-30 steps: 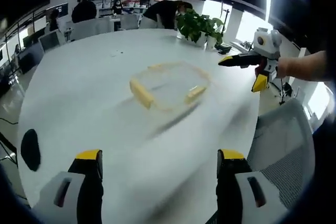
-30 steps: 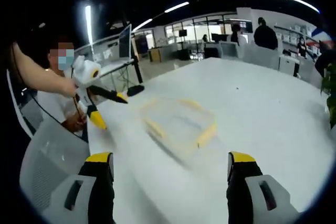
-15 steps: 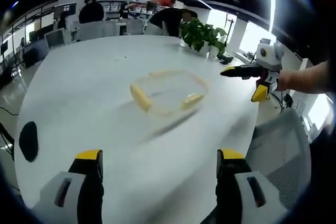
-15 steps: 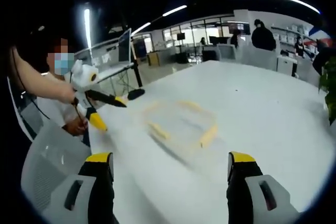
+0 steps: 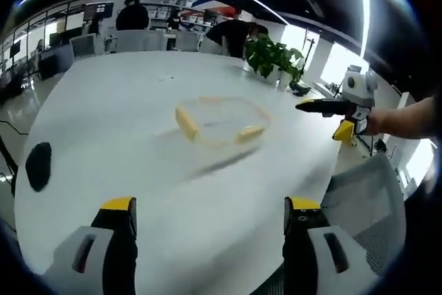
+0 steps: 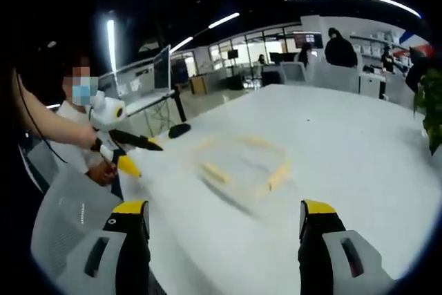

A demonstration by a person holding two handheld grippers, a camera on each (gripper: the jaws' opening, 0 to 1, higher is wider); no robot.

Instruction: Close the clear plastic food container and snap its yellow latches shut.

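Right, my left gripper (image 5: 207, 215) hovers with its jaws apart and nothing between them, the container (image 5: 221, 121) lying on the table (image 5: 103, 115) well ahead at twelve o'clock, its yellow latches (image 5: 187, 121) blurred. My right gripper (image 6: 224, 217) is likewise spread and empty, well back from the container, with a plant (image 5: 274, 56) at one o'clock beyond it in the left gripper view.

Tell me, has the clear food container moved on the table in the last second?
Cannot tell. The container sits at much the same spot relative to the potted plant; its small shift in the view matches the camera's own motion.
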